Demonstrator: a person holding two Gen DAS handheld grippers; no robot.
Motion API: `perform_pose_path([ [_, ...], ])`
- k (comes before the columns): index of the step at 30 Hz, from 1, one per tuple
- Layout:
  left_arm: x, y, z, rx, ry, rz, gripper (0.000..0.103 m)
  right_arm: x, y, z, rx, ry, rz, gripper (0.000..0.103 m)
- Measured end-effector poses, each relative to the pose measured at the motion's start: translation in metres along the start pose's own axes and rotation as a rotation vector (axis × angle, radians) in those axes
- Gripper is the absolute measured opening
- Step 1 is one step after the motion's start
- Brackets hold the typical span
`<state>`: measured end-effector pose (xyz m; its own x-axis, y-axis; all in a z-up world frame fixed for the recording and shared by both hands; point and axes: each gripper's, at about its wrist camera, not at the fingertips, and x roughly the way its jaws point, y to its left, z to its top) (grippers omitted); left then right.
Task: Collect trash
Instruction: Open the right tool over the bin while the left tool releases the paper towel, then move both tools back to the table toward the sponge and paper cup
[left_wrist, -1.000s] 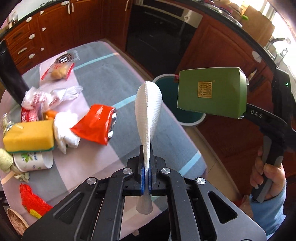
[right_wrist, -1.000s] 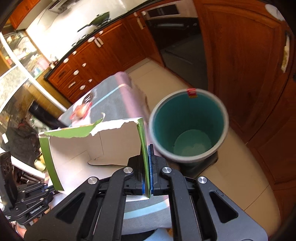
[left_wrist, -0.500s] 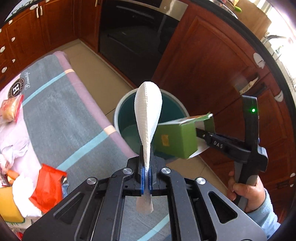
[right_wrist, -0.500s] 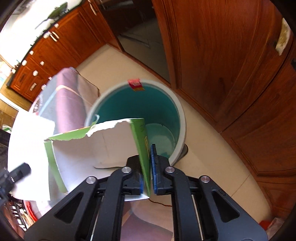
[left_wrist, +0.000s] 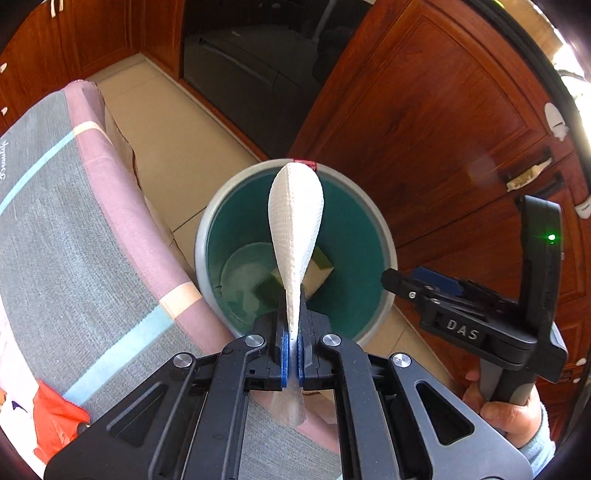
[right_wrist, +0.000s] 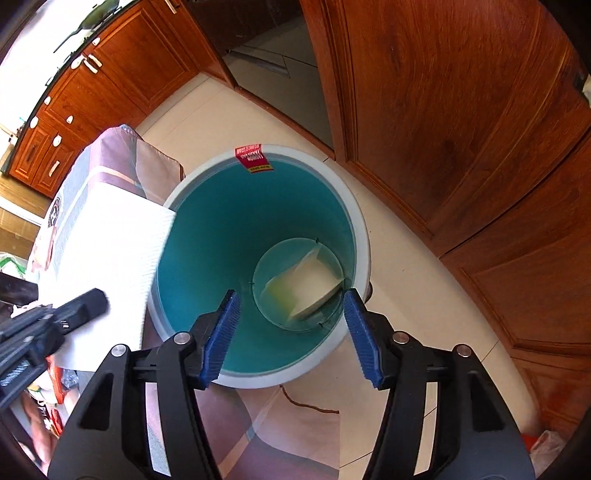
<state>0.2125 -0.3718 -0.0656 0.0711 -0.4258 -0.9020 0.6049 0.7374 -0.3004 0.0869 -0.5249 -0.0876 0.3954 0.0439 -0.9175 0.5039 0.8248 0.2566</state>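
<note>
Right wrist: right claw (right_wrist: 291, 334), opening, empty, points into bin (right_wrist: 354, 236).

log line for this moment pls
left hand-held gripper: shut on white paper napkin over teal round bin | right hand-held gripper: opening, empty | torn green cardboard box: in bin

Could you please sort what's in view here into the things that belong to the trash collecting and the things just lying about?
Job:
- bin
- green box inside it
- paper towel, pinched in left gripper
- right gripper, opening, empty

Lying about:
- tablecloth
- orange wrapper
- wooden cabinets
</note>
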Motion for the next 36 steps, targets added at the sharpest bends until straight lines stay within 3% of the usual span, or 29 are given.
perform_pose_path([
  [5,0.002,-0.003,0.003,0.009,0.0,0.001,0.008,-0.008,0.001,0.003,0.01,-0.017,-0.019,0.075],
  [7,0.001,0.0,0.006,0.003,-0.005,0.021,0.037,-0.011,0.001,0.003,0.019,-0.018,-0.025,0.077],
  [8,-0.001,0.001,0.006,-0.003,-0.02,0.038,0.063,-0.012,0.001,0.002,0.026,-0.016,-0.026,0.078],
  [9,-0.005,0.003,0.006,-0.009,-0.043,0.051,0.076,-0.012,0.001,0.003,0.032,-0.013,-0.025,0.078],
  [12,-0.015,0.007,0.002,-0.019,-0.068,0.042,0.086,-0.012,0.002,0.002,0.042,-0.011,-0.03,0.078],
  [25,-0.058,0.022,-0.03,-0.04,-0.093,0.013,0.095,-0.028,0.021,-0.012,0.064,0.002,-0.038,0.086],
  [29,-0.07,0.03,-0.062,-0.065,-0.109,0.03,0.096,-0.037,0.037,-0.022,0.048,0.009,-0.034,0.086],
  [36,-0.123,0.049,-0.112,-0.127,-0.167,0.067,0.098,-0.053,0.087,-0.049,-0.042,0.01,-0.002,0.086],
])
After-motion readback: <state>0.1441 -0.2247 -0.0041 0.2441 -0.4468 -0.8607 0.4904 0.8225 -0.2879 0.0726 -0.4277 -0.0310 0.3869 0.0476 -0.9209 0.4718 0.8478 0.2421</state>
